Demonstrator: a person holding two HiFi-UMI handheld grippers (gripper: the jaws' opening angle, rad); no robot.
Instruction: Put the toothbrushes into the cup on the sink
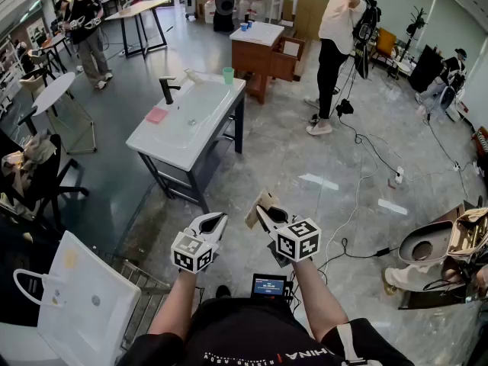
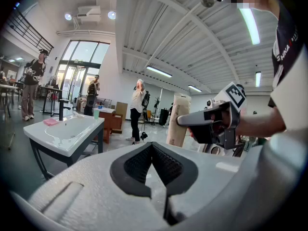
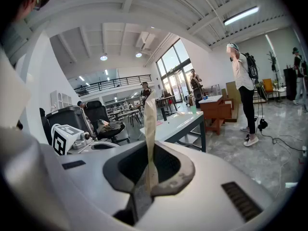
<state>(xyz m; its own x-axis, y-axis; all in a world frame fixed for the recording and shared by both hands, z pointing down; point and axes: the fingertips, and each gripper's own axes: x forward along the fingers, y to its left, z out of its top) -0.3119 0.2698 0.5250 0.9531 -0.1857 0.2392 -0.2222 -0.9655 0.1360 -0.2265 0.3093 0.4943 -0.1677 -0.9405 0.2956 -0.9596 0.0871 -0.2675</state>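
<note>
sink (image 1: 152, 137) stood upper left, green cup (image 1: 228, 75) upright on its far right corner | left gripper (image 1: 214, 221) clenched on nothing, over the floor | right gripper (image 1: 266, 213) just beside it, pinching a flat tan packet (image 1: 261, 203), well apart from the cup

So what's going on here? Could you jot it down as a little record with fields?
Left hand-held gripper: jaws together, nothing between them
Right hand-held gripper: shut on a flat tan packet
Sink: white, on a dark frame, some way ahead of the person
Cup: green, on the sink's far corner
Toothbrushes: none seen loose; the packet's contents cannot be told
</note>
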